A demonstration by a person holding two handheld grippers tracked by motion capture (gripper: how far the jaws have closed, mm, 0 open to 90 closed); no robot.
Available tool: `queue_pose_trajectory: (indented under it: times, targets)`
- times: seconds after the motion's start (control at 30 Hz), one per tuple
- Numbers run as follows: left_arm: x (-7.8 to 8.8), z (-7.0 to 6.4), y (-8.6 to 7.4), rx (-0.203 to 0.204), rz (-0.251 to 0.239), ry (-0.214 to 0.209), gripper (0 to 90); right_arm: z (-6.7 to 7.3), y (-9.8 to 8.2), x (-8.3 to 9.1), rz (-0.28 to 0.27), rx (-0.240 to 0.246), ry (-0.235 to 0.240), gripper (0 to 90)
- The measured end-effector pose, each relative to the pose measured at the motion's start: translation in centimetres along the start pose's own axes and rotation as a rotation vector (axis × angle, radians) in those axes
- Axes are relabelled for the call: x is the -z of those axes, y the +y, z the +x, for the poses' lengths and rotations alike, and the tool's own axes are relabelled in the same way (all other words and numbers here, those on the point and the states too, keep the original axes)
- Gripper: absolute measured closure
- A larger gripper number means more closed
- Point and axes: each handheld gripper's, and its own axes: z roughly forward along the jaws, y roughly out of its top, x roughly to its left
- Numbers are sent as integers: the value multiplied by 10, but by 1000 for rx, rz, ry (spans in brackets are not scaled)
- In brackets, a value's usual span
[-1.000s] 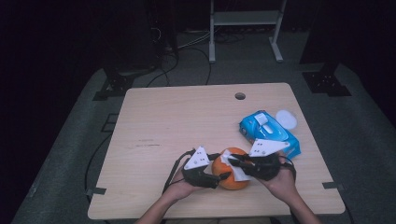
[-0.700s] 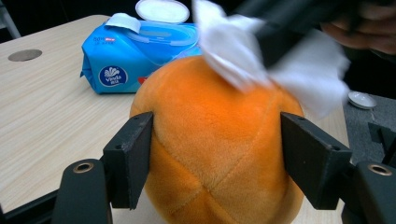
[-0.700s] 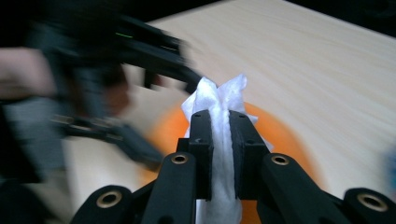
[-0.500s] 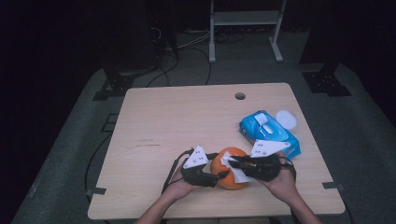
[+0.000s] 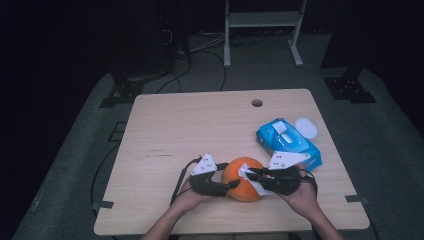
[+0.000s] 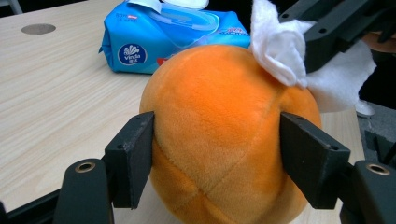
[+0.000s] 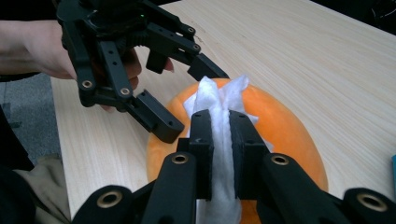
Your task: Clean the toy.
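Observation:
An orange plush ball [image 5: 235,169] rests on the wooden table [image 5: 200,130] near its front edge. My left gripper [image 5: 227,181] is shut on the ball from the left, and in the left gripper view its jaws press both sides of the ball [image 6: 224,135]. My right gripper [image 5: 252,175] comes in from the right, shut on a white wipe [image 7: 219,100]. The wipe [image 6: 280,51] lies against the top of the ball [image 7: 285,130]. In the right gripper view the left gripper [image 7: 187,98] reaches around the far side of the ball.
A blue pack of wipes [image 5: 287,142] lies just behind the right hand, with a round white lid [image 5: 306,127] beside it. A cable hole [image 5: 257,103] is at the table's back. A metal stand [image 5: 262,30] is on the floor beyond.
Both hands and the ball have drifted very slightly to the left. The grips are unchanged.

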Motion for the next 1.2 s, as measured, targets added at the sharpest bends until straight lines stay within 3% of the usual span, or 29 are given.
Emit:
queue_pose_trajectory:
  times: [0.13, 0.27, 0.37, 0.47, 0.5, 0.63, 0.7, 0.77, 0.83, 0.9, 1.0, 1.07, 1.1, 1.17, 1.2]
  targets:
    - [0, 0, 1, 6, -12, 5, 309, -17, -8, 3, 8, -50, -25, 798]
    - [-2, -6, 4, -32, -16, 0, 311, -24, -9, 10, -13, -89, -36, 798]
    - [-4, -13, 6, -78, -9, -7, 309, -21, -1, 10, -26, -71, -32, 798]
    - [-2, -13, 6, -75, -1, -28, 278, -19, -1, 7, 1, -55, -22, 797]
    - [-1, -11, 7, -62, 1, -38, 249, -18, -3, 6, 12, -51, -14, 797]
    - [-2, -1, 4, 82, 22, -82, 106, -14, -8, 7, 26, -52, 21, 796]
    - [-7, 1, 1, 146, 64, -120, 89, -11, -7, 6, 32, -39, 26, 795]
    - [-11, 1, -3, 172, 84, -144, 118, -8, -6, 5, 38, -30, 31, 794]
    - [-10, 0, -4, 154, 82, -144, 216, -5, -4, 3, 42, -24, 25, 794]
    - [-4, -3, 1, 105, 34, -128, 309, -3, -1, 4, 25, -28, 24, 794]
    - [6, -10, 14, -59, -34, -41, 362, 0, 7, 14, -23, -9, -15, 795]
    - [7, -16, 18, -172, -23, 17, 361, 0, 9, 19, -47, -1, -30, 795]
    - [5, -17, 18, -205, -5, 36, 359, 0, 9, 18, -47, -5, -31, 795]
    - [-1, -21, 12, -221, 22, 32, 348, 4, 8, 13, -46, -13, -19, 795]
    - [-3, -22, 10, -240, 32, 31, 342, 11, 8, 5, -32, 9, -7, 795]
